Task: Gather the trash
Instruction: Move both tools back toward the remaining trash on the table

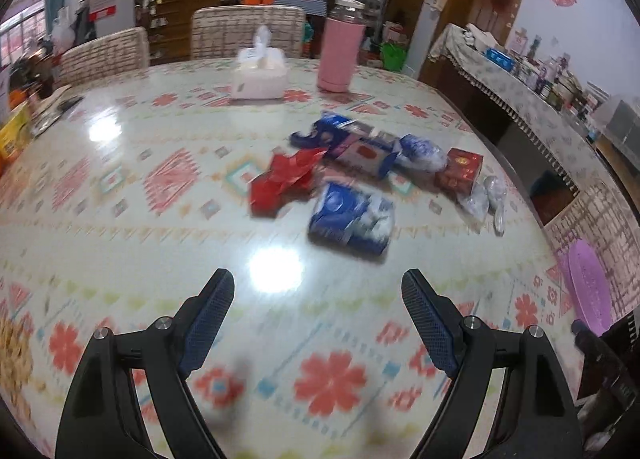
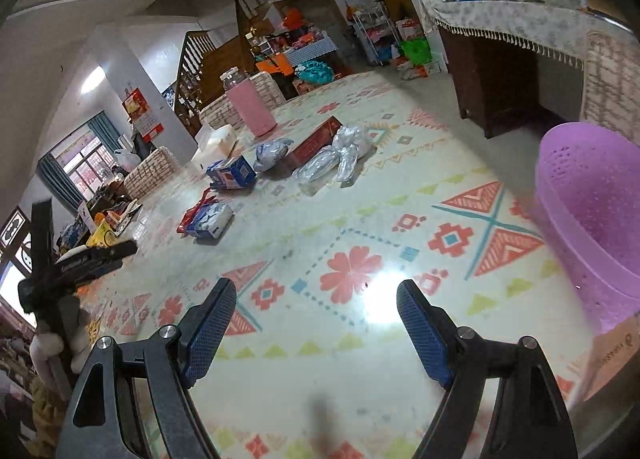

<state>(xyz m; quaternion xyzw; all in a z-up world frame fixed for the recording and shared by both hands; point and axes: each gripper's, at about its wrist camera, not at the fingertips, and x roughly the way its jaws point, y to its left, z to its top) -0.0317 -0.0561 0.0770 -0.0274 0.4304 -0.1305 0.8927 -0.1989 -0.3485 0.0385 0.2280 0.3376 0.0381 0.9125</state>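
A purple basket (image 2: 576, 219) stands at the table's (image 2: 320, 219) right edge; its inside is not visible from here. A pink bottle (image 1: 340, 55) and a white tissue box (image 1: 260, 75) stand at the far side. The trash lies mid-table in a loose heap: two blue packs (image 1: 352, 219) (one nearer, one behind), a red wrapper (image 1: 284, 179), a red box (image 1: 460, 171) and clear plastic bags (image 1: 484, 195). The left claw (image 1: 318, 323) and right claw (image 2: 316, 327) are both wide, holding nothing, over bare table.
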